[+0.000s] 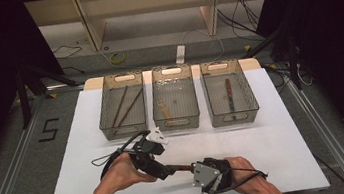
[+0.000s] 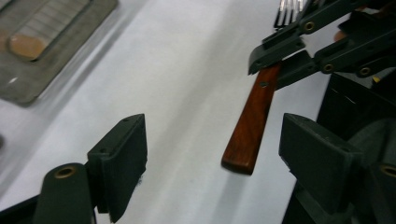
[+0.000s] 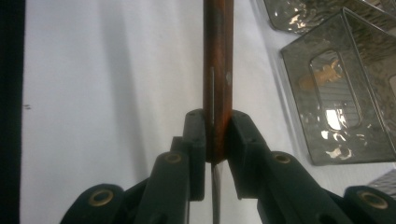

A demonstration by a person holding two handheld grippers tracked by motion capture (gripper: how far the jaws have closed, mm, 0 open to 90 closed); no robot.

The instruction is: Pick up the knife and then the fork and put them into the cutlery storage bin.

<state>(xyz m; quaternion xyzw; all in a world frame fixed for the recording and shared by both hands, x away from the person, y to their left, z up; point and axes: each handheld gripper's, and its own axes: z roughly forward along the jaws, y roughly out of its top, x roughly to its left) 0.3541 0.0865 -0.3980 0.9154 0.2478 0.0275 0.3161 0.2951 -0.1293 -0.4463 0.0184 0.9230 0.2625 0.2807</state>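
Here the right gripper [image 3: 215, 140] pinches the fork [image 2: 252, 123] handle; the left gripper [image 2: 212, 154], wide open and empty, could knock it loose while closing.

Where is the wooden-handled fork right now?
In the high view the wooden-handled fork is near the table's front edge, clamped by the right gripper, its handle end between the open left gripper jaws.

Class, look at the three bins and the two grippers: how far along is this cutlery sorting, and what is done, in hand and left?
Done: the left bin holds chopsticks, the middle bin a spoon, the right bin a knife. In hand: the right gripper clamps a fork by its wooden handle, while the open left gripper brackets the handle's free end without gripping it. Left: the handover, probably, then binning the fork.
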